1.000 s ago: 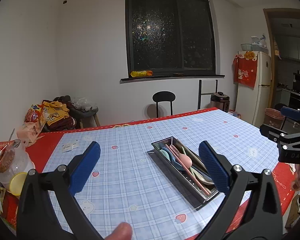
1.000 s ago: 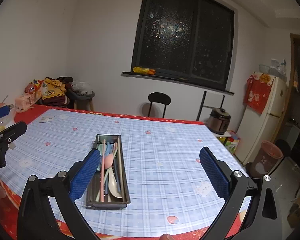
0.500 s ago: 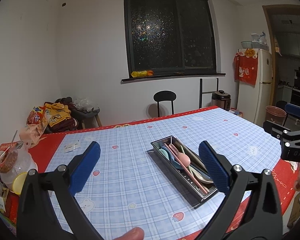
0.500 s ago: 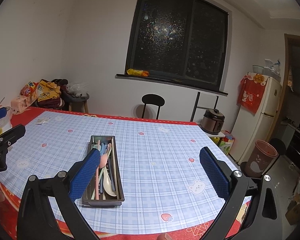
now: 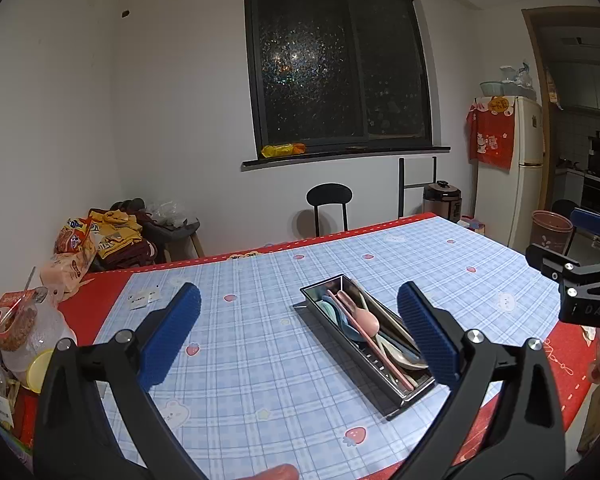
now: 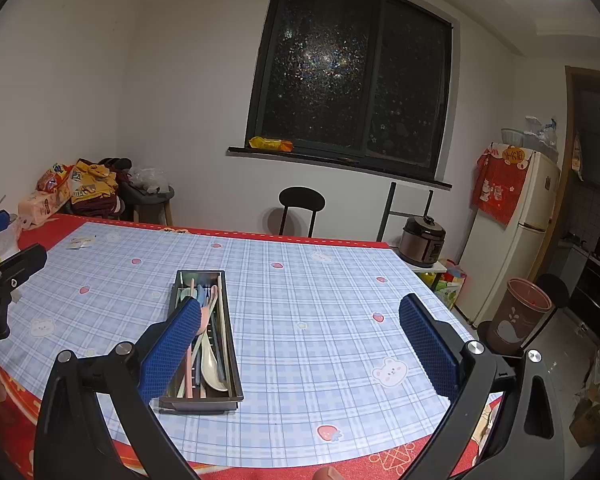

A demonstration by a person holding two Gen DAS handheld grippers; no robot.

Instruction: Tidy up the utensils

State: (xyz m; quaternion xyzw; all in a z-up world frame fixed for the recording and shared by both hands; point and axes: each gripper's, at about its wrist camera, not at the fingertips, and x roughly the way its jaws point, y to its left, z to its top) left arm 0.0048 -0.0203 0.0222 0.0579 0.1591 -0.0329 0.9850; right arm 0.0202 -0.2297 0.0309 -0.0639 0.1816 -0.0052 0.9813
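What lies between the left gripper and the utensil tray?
Only bare checked tablecloth, in the left wrist view; the left gripper hangs open, short of the utensil tray.

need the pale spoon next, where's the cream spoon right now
The cream spoon lies in the metal utensil tray on the checked tablecloth, bowl toward the near end, beside the pink spoon; in the right wrist view it's just right of the left finger.

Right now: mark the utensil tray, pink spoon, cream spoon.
utensil tray [image 5: 409,395], left wrist view, near end wall.
pink spoon [image 5: 368,322], left wrist view, bowl.
cream spoon [image 6: 213,372], right wrist view, bowl.
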